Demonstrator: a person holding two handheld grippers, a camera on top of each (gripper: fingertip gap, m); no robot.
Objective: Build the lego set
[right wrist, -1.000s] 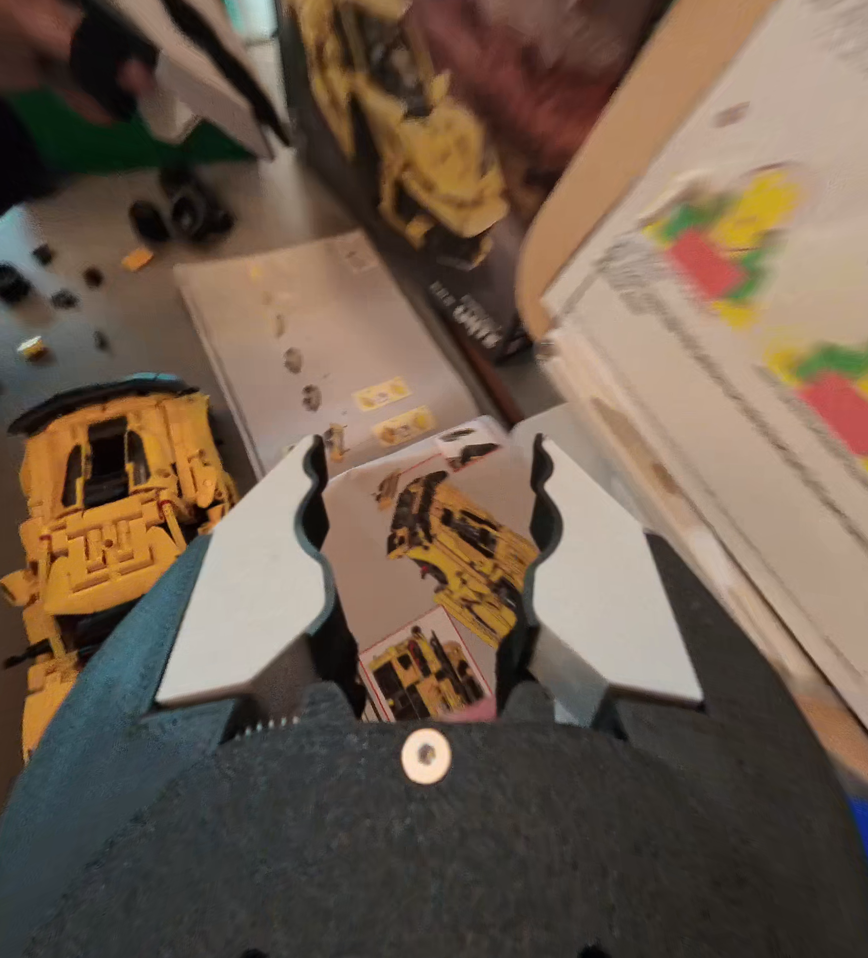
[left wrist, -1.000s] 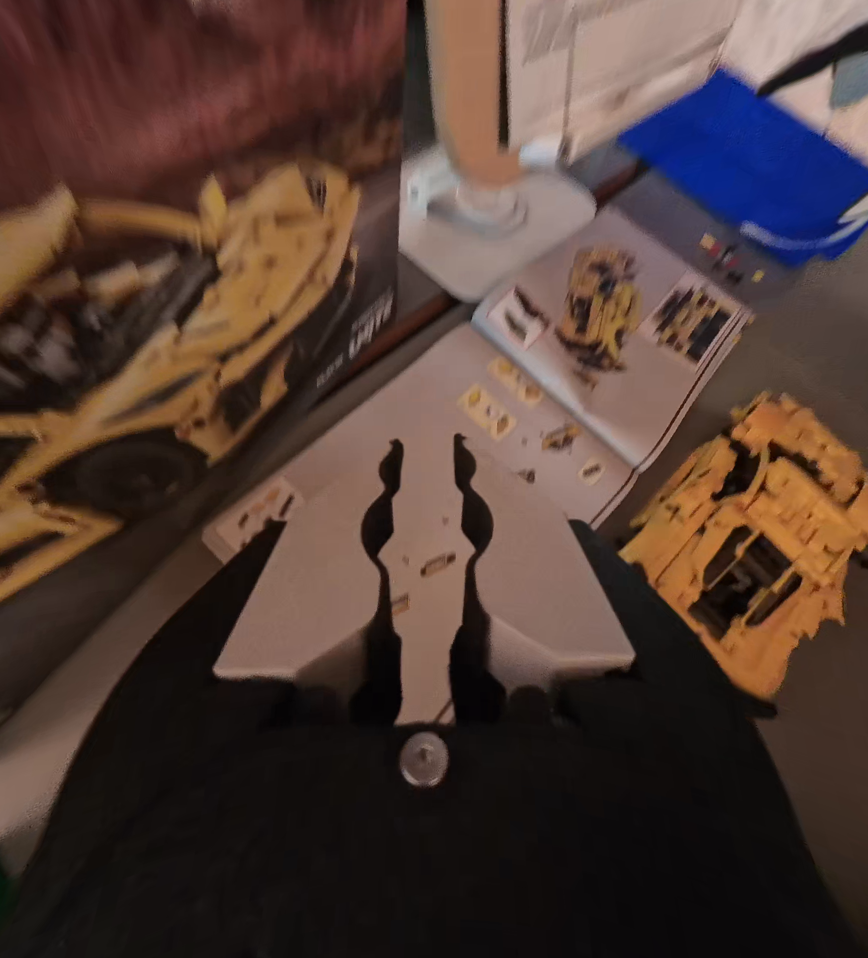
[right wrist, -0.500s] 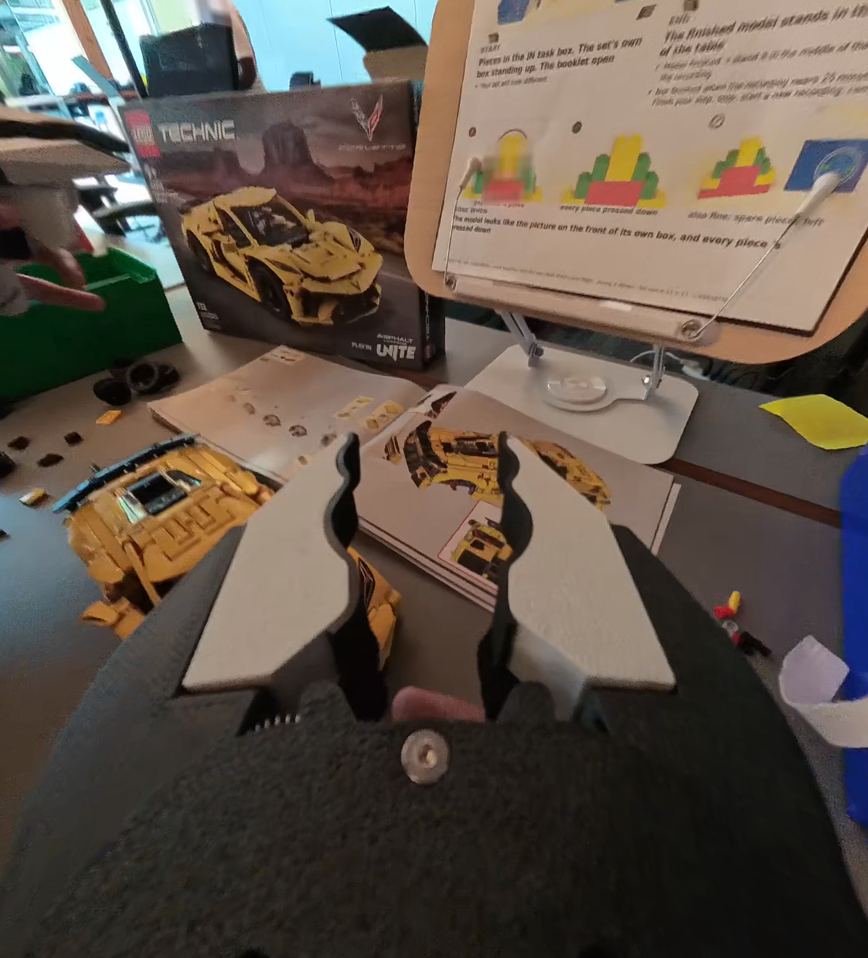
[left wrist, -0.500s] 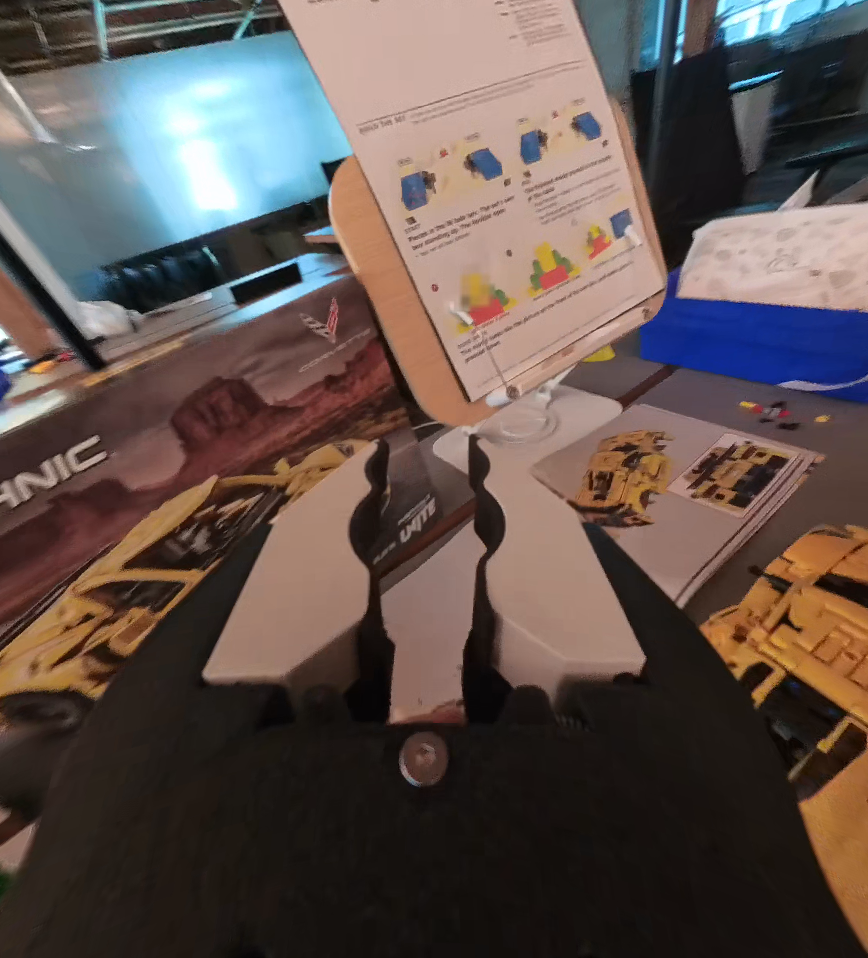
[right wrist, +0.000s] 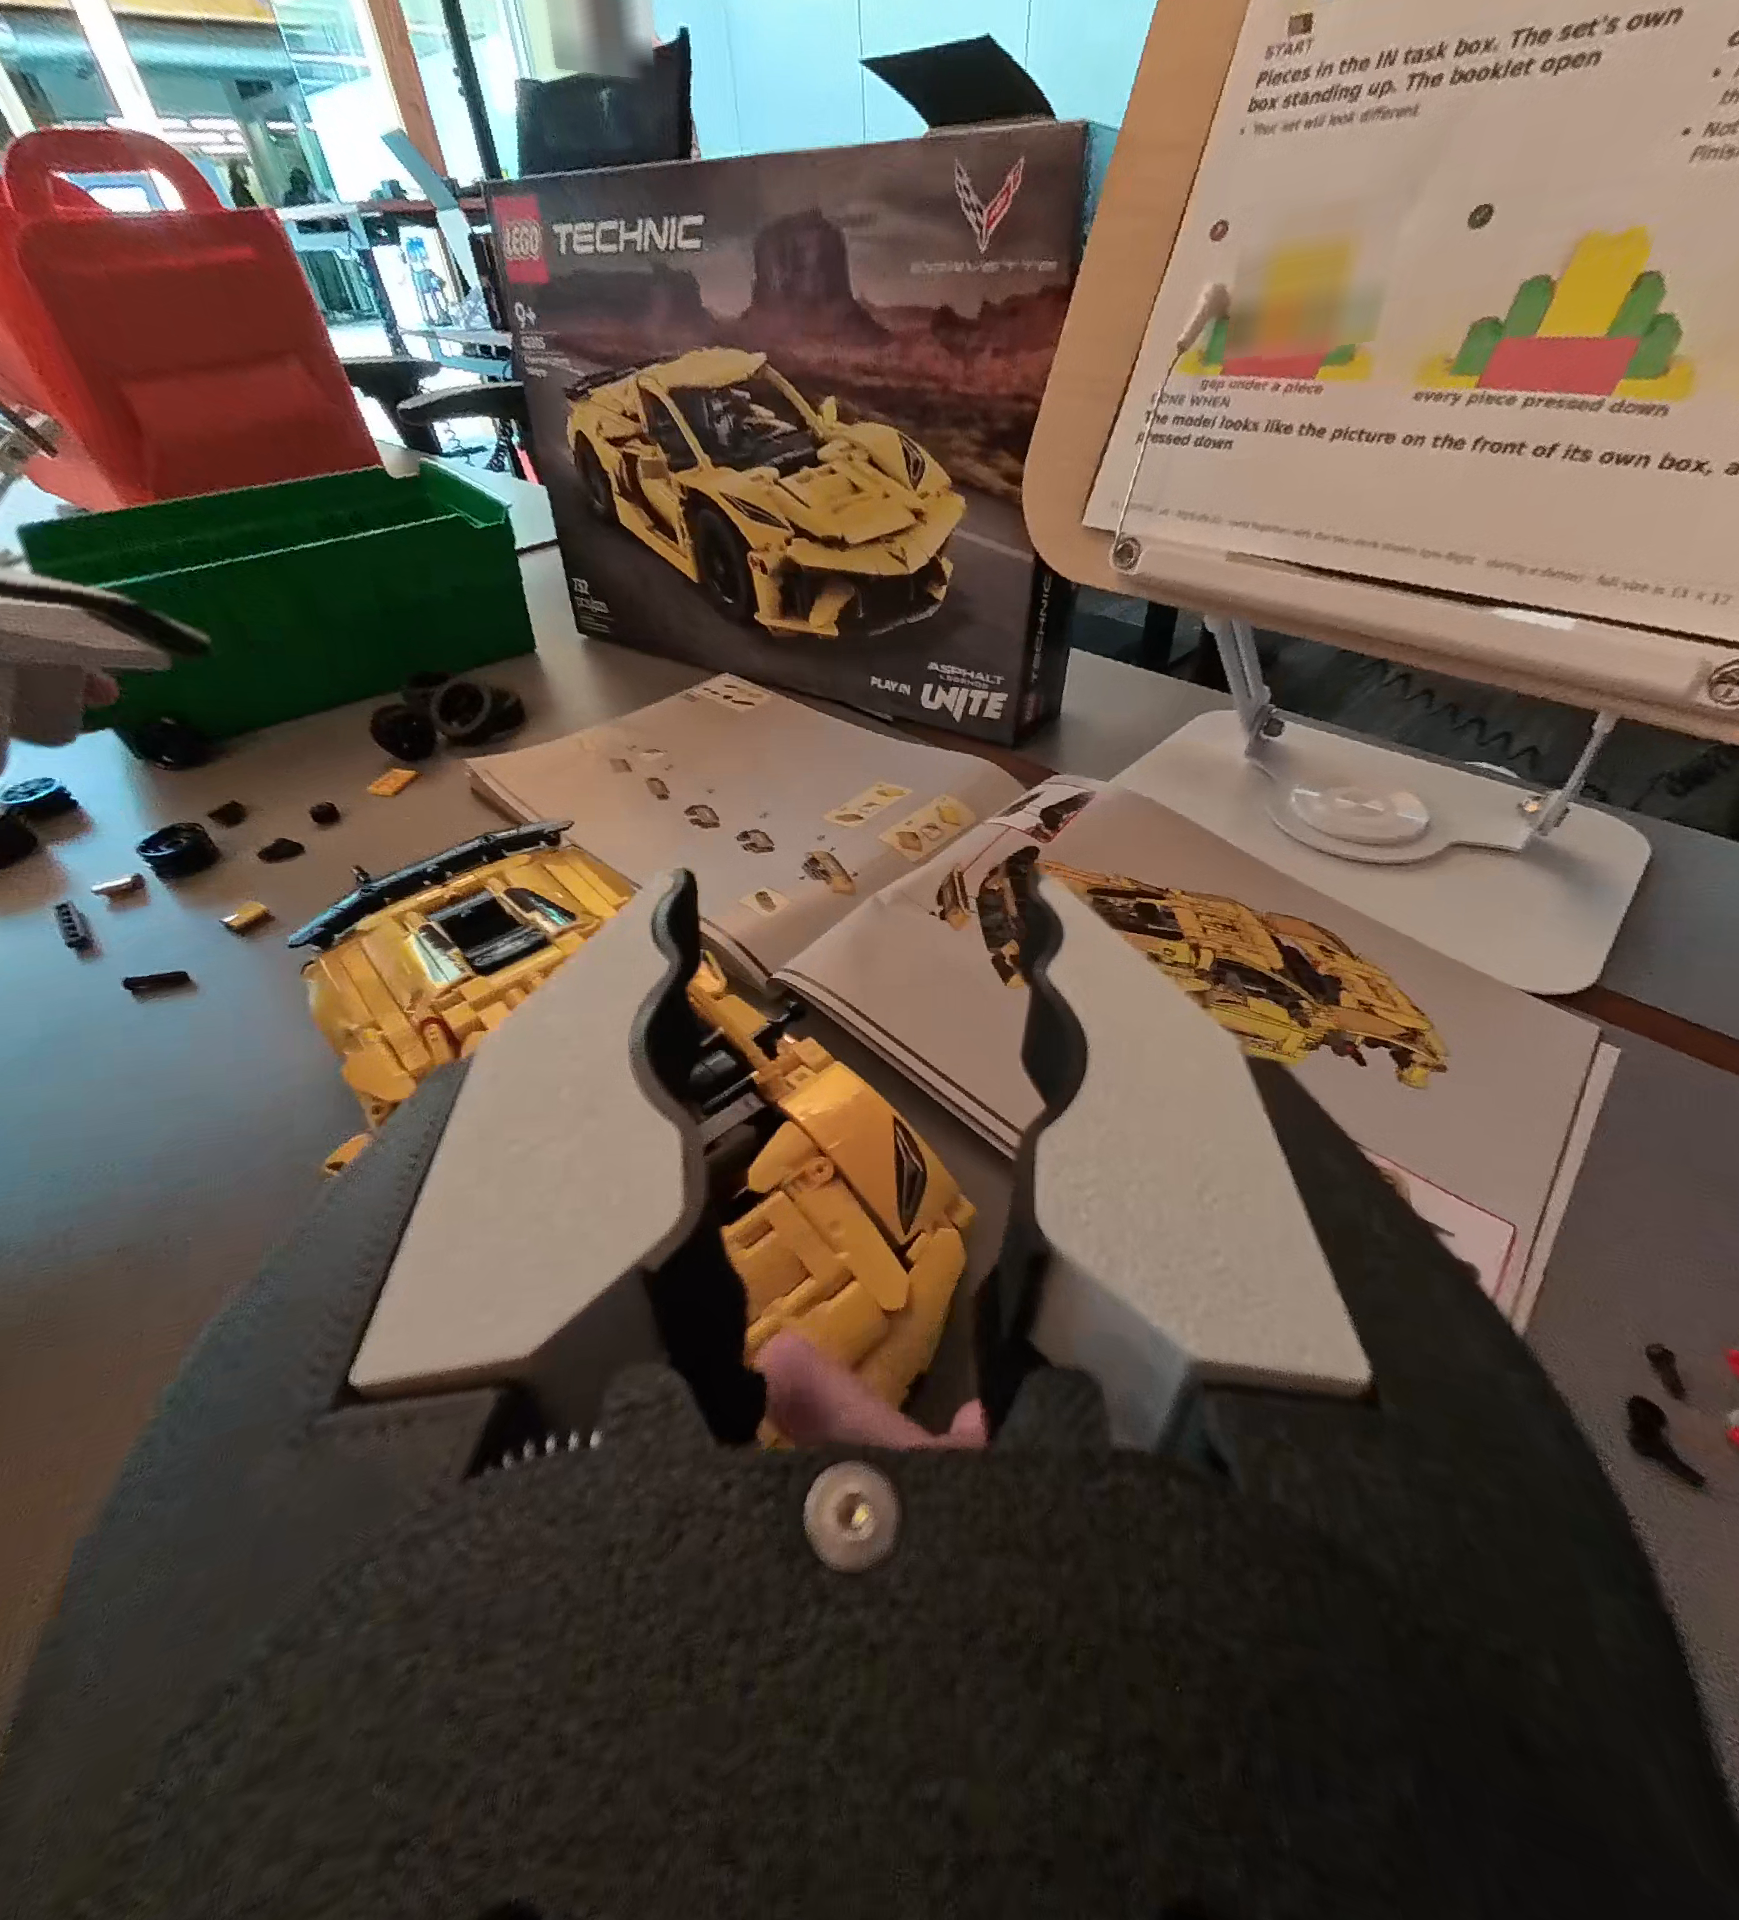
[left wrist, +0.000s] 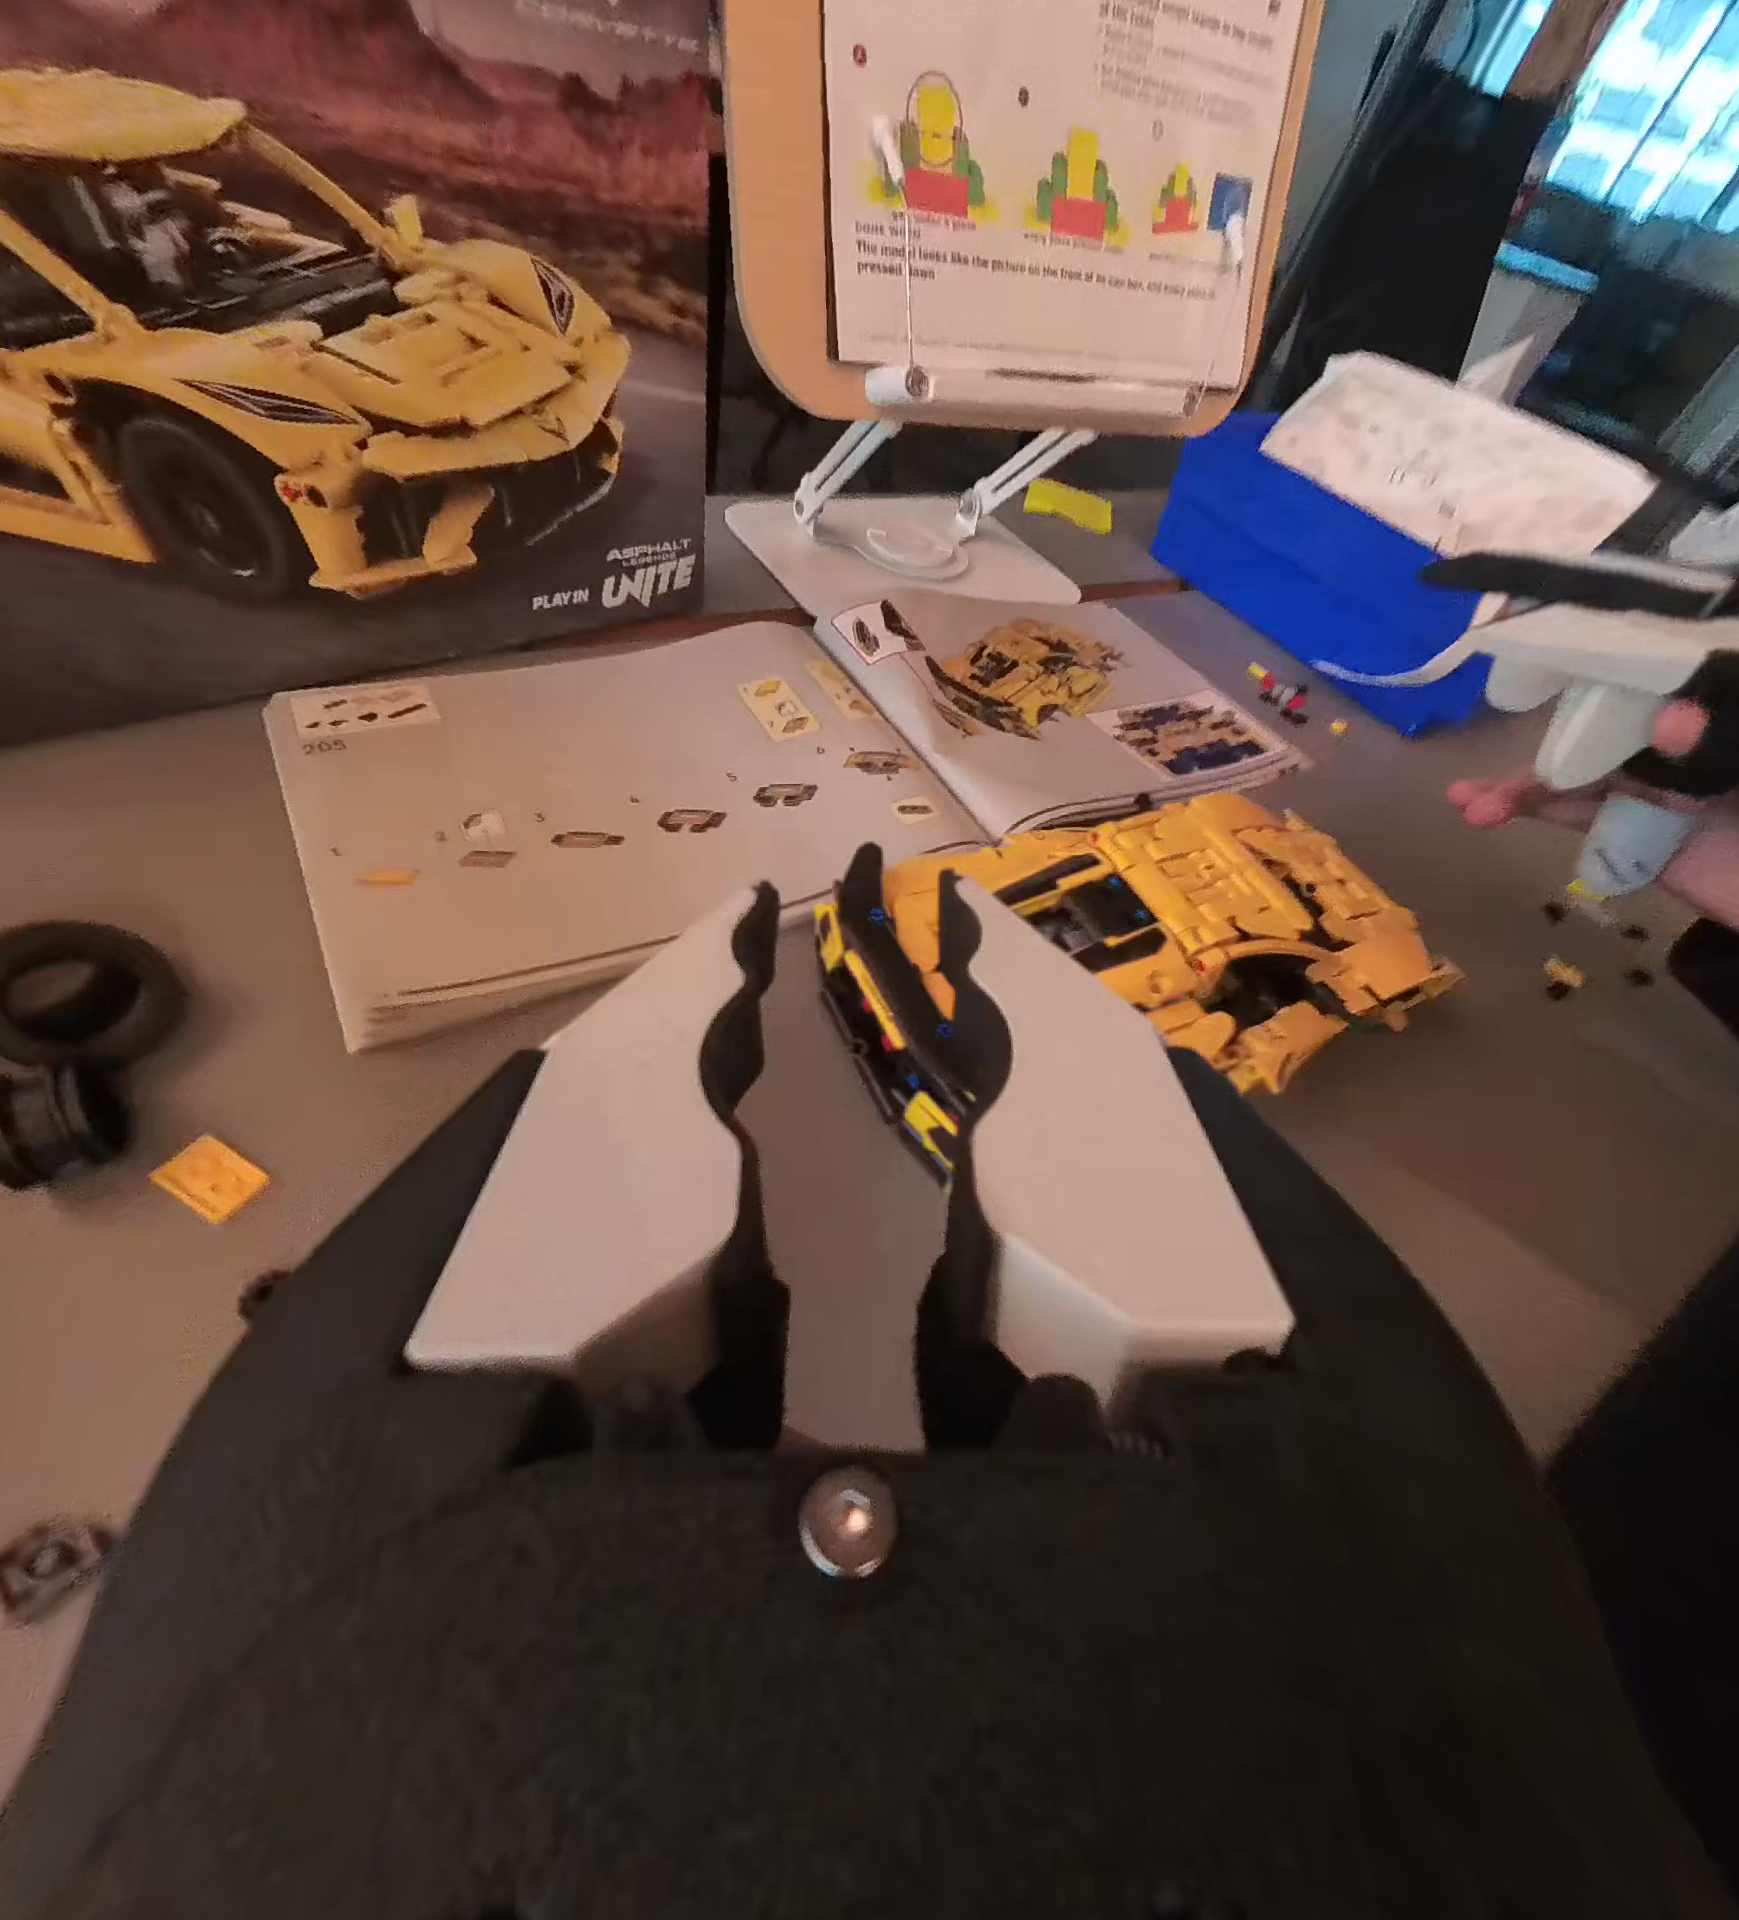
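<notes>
Yellow bricks make up the half-built car (left wrist: 1171,935), which lies at centre right of the left wrist view on the grey table (left wrist: 117,1351), touching the open booklet (left wrist: 584,810). The left gripper (left wrist: 854,904) hangs above the car's dark rear edge, its 2 fingers spread with nothing between them. In the right wrist view the right gripper (right wrist: 854,894) is also parted and empty over the car's nose. Behind, the set's box (right wrist: 792,436) stands upright beside a green bin (right wrist: 304,582). 2 black tyres (left wrist: 54,997) rest at mid left.
</notes>
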